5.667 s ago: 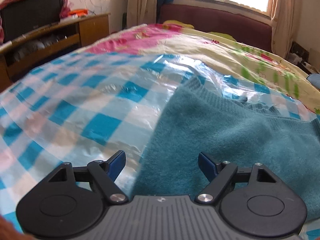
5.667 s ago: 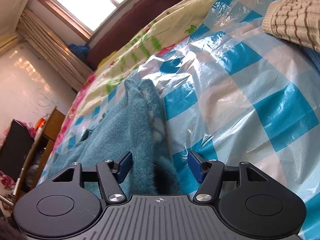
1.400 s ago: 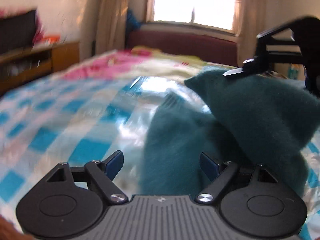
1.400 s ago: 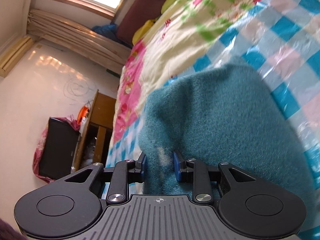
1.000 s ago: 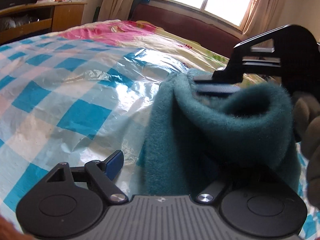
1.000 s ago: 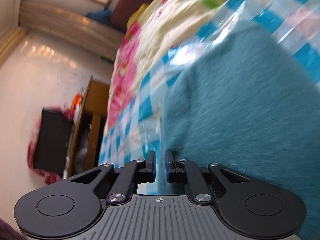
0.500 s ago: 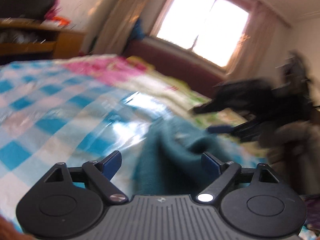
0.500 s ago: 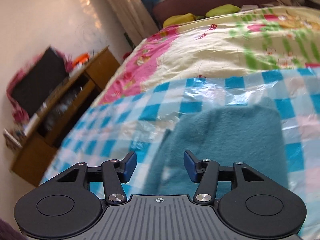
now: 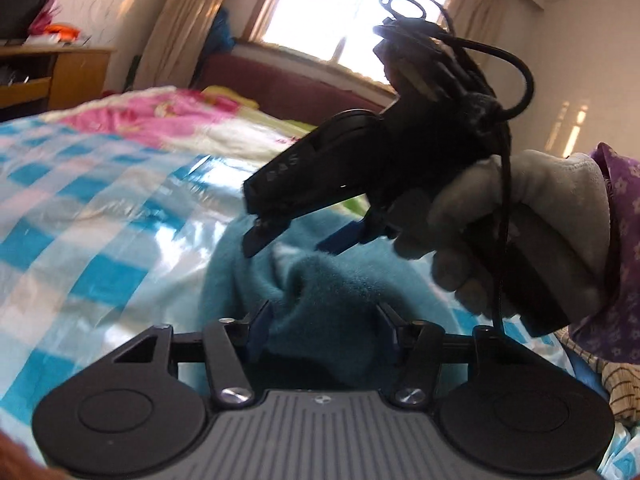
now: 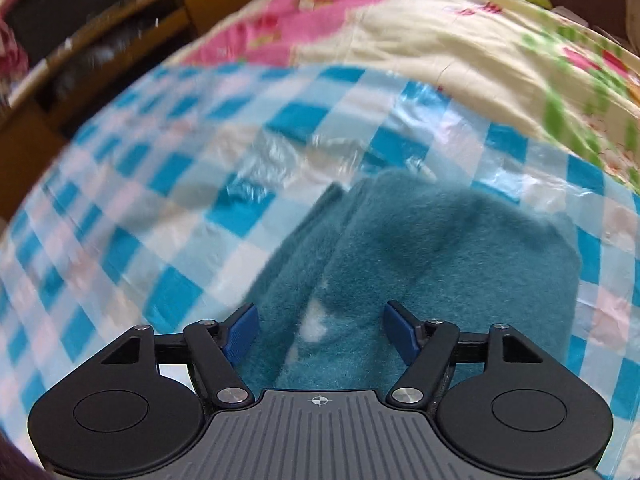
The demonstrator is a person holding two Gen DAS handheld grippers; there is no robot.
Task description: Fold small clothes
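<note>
Left wrist view showed the left tongs (image 9: 322,334) just closing on a bunched fold of the teal sweater (image 9: 332,292) lying on the bed (image 9: 100,216), likely to pin it. The right tongs (image 10: 320,330), just opened, hung empty above it, apparently having released their fold.

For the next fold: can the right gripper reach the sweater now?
Probably yes: the right gripper hangs open just above the sweater, its jaws having just opened, and nothing lies between them.

We cannot tell whether the left gripper (image 9: 323,330) pinches the teal garment (image 9: 332,292); its pads are buried in fleece. The wooden cabinet (image 10: 120,40) is blurred beyond reading.
</note>
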